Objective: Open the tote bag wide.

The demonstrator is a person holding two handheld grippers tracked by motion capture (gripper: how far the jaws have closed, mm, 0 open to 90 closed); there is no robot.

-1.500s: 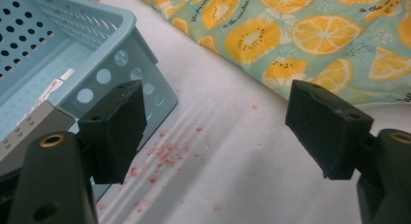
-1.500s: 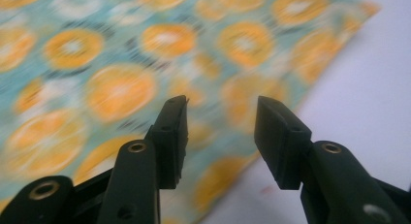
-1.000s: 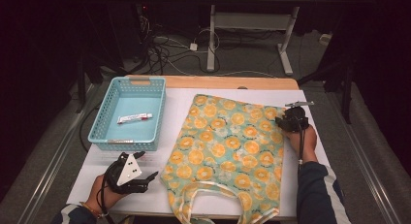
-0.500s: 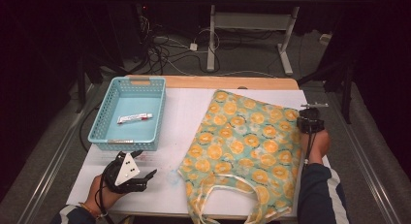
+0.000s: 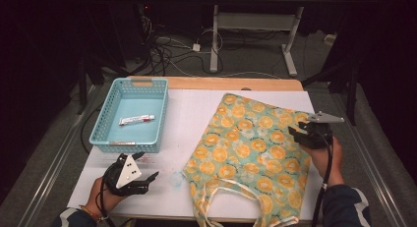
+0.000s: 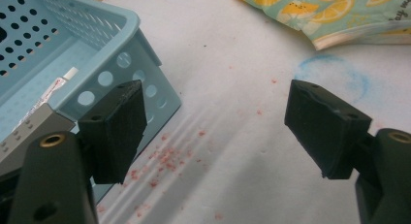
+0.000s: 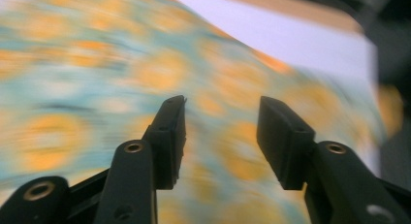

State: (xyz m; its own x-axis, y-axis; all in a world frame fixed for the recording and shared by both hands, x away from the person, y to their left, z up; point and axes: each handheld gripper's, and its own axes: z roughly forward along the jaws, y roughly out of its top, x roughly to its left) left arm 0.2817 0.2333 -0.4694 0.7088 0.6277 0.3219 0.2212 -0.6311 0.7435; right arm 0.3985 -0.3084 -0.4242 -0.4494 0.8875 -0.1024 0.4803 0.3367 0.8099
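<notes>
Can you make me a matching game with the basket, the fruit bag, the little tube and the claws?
Things:
1. basket
2. fruit bag
3. tube
4. left claw

Clues:
A. lies inside the basket
B. orange slices printed all over it
C. light blue with round holes
D. open above red crumbs on the white table

Pairs: 1-C, 2-B, 3-A, 4-D
</notes>
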